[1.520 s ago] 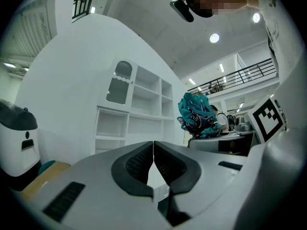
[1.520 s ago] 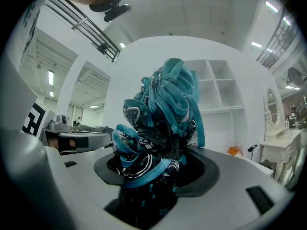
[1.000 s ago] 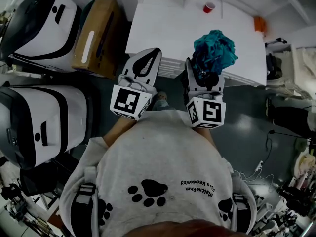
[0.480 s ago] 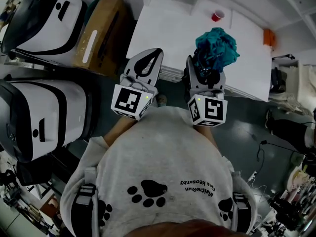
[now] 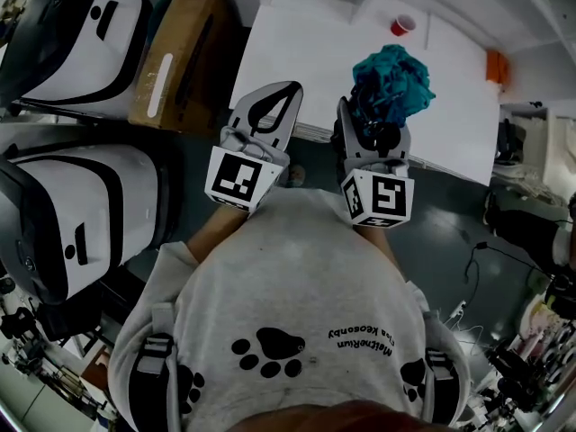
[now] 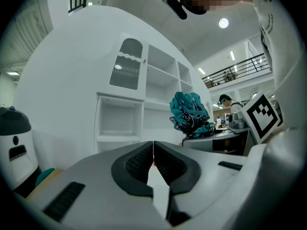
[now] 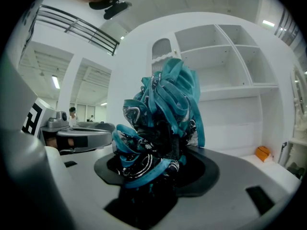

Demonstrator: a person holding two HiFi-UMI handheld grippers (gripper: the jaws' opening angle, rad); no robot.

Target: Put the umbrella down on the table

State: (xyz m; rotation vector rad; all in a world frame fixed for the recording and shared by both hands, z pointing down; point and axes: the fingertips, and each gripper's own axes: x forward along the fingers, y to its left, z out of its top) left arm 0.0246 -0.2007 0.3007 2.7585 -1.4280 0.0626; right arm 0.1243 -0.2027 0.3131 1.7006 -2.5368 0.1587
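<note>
Well, the right gripper point(image 5: 370, 126) squeezed the bunched-up teal umbrella point(image 5: 391, 84) tight, maybe just above the white table's point(image 5: 306, 61) near edge, ready to set it down. The left gripper point(image 6: 153, 150) was pinched together on nothing, just to the left.

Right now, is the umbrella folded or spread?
Folded: the umbrella is a bunched teal bundle of canopy folds, clamped in the right tool.

We see a teal umbrella point(image 5: 391, 84) with black-and-white patterning, a white table point(image 5: 342, 70), a red cup point(image 5: 402, 25).
</note>
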